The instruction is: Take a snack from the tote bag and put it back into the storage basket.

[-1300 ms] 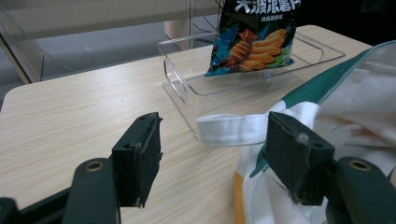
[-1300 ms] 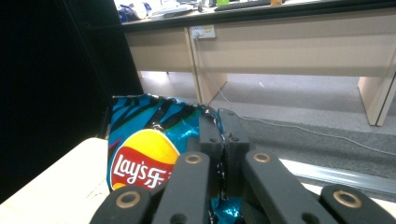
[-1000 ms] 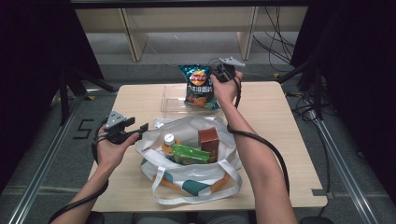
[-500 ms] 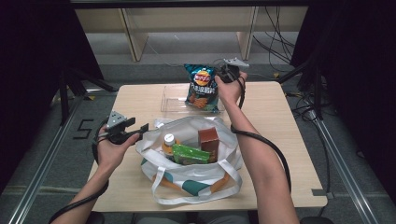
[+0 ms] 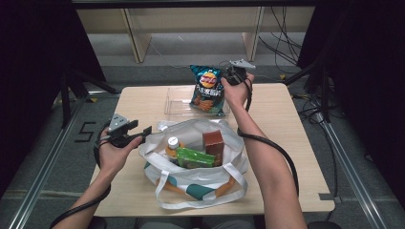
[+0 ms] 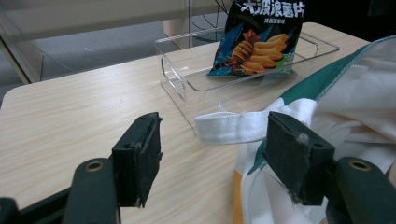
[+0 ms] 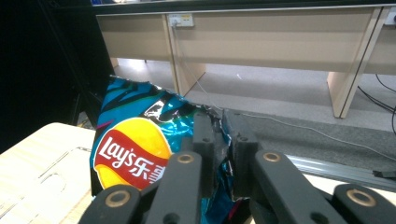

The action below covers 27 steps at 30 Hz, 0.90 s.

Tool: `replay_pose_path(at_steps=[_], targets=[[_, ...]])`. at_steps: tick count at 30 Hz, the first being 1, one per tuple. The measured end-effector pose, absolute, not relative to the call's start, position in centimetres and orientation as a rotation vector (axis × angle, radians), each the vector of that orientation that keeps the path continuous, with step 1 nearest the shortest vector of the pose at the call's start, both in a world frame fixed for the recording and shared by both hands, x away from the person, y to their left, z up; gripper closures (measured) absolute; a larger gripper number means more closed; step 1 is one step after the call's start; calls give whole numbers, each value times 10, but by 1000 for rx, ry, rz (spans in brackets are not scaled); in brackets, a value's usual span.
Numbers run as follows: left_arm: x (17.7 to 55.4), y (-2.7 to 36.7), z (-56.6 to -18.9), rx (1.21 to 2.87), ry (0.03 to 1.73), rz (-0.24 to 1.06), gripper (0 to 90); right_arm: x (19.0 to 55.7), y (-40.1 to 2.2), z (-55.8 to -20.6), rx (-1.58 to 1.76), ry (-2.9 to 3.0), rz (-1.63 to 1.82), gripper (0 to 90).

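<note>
On the left, the left gripper point(image 5: 145, 130) hangs just above the pale wooden surface point(image 5: 291, 119), right beside the white cloth bag with green trim point(image 5: 200, 183). Its jaws are wide open and hold nothing. In the left gripper view, a white strap point(image 6: 231, 127) of the bag lies between and just past the jaws, close to the jaw nearer the bag.

The bag sits open in the middle, near the person. Inside it stand a bottle with a white cap point(image 5: 172, 145), a green packet point(image 5: 196, 157) and a brown box point(image 5: 213, 142).

Farther back is a clear plastic tray point(image 5: 176, 101). The blue shiny chip bag point(image 5: 208, 90) hangs upright, long way up and down, with its bottom at the tray.

On the right, the right gripper point(image 5: 228, 76) has its jaws pinched tight on the chip bag's top edge point(image 7: 217, 126). This hand is the one with the chips, so I think the next move is its own: the tray is right under the bag.
</note>
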State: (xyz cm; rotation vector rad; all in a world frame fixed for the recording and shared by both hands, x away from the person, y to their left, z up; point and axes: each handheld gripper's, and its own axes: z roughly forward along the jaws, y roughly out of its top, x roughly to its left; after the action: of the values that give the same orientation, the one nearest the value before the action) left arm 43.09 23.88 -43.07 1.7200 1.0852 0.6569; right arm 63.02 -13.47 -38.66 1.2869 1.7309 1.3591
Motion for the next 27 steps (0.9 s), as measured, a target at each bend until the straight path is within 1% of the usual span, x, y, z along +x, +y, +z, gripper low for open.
replay_pose_path(at_steps=[5,10,12,15,21,24,26,27], targets=[[431,239,-431,1720,1086,656,353,630,-138,-384,1291,1728,1352,853],[431,238,-431,1722,1084,654,353,632,-142,-386,1266,1730,1333,814],[431,238,-431,1720,1085,654,353,630,-142,-386,1294,1724,1335,782],[431,239,-430,1716,1085,655,354,631,-144,-384,1278,1725,1318,691],[430,238,-430,1717,1088,651,353,626,-147,-381,1287,1721,1312,546],[430,237,-430,1716,1081,652,353,621,-150,-376,1286,1723,1326,500],[430,237,-430,1715,1081,650,353,621,-153,-375,1242,1740,1326,488],[430,237,-430,1717,1082,651,353,619,-153,-374,1272,1736,1332,484]])
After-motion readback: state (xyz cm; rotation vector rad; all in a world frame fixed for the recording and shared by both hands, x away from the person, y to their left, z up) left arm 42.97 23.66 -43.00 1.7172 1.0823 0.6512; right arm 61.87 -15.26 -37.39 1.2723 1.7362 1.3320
